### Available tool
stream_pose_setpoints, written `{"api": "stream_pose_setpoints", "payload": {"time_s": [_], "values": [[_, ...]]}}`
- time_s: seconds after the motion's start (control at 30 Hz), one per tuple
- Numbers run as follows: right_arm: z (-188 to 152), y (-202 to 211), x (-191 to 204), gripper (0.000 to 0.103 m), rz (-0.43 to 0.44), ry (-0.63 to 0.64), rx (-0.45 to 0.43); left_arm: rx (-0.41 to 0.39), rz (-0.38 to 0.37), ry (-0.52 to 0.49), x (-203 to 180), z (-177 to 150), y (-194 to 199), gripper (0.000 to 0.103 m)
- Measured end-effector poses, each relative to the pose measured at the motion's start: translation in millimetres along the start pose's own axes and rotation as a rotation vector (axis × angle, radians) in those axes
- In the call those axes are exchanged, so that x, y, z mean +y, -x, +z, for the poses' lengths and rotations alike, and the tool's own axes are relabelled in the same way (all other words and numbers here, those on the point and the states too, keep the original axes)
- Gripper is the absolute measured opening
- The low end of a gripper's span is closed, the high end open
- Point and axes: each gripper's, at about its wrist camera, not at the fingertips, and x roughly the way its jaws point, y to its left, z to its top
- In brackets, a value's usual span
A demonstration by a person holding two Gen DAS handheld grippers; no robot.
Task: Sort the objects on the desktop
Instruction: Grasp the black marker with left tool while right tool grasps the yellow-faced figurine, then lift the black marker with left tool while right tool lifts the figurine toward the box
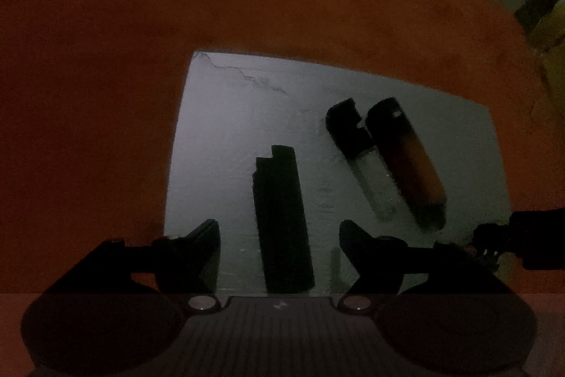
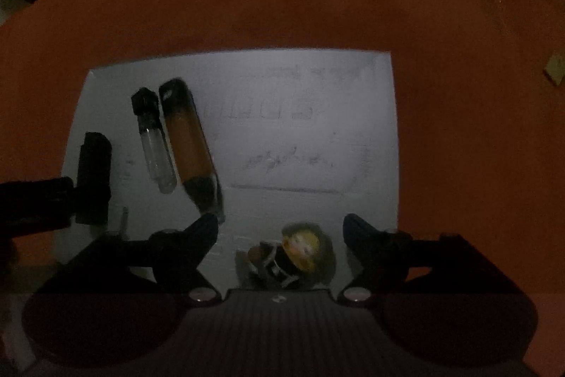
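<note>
Dim overhead views of a white sheet [image 1: 247, 101] spread on an orange cloth [image 1: 106, 59]. The left gripper [image 1: 279, 253] points steeply down with its fingers apart; a black lighter [image 1: 282, 218] lies flat on the sheet between them, untouched by either pad. Further right on the sheet, a clear lighter with a black cap [image 1: 360, 154] and an amber lighter [image 1: 409, 165] lie side by side, touching or very nearly so. The right gripper [image 2: 280, 246] also stands with fingers spread, straddling a small figurine with a yellow face [image 2: 300, 253] at the near edge of the sheet; no pad presses on it. The left gripper's finger [image 2: 35, 204] enters the right view beside the black lighter. Judged by appearance, the lighters are light, stiff and smooth-sided, likely to slip or roll; each is best taken across its narrow width near mid-length. The figurine seems small, irregular and light; a hold across its body below the head looks steadiest
</note>
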Motion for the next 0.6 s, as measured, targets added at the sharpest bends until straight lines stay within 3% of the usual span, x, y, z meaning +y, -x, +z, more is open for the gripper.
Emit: {"api": "stream_pose_setpoints", "payload": {"time_s": [0.2, 0.27, 0.33, 0.37, 0.4, 0.47, 0.6], "values": [[-6, -13, 10, 0.081, -0.039, 0.027, 0.021, -0.064, 0.065, -0.010, -8, -5, -5, 0.068], [-9, -17, 15, 0.081, -0.046, 0.056, 0.033, -0.059, 0.068, -0.011, -9, -4, -7, 0.052], [-12, -21, 18, 0.081, -0.049, 0.081, 0.065, -0.063, 0.087, -0.043, -12, -5, -7, 0.043], [-14, -25, 18, 0.080, -0.053, 0.083, 0.085, -0.067, 0.084, -0.063, -13, -7, -6, 0.029], [-16, -28, 17, 0.078, -0.061, 0.081, 0.099, -0.067, 0.077, -0.084, -14, -8, -5, 0.024], [-21, -30, 19, 0.067, -0.097, 0.113, 0.076, -0.068, 0.054, -0.094, -12, -8, -2, 0.023], [-22, -25, 20, 0.065, -0.094, 0.151, 0.014, -0.099, 0.035, -0.058, -4, -11, 3, 0.022]]}}
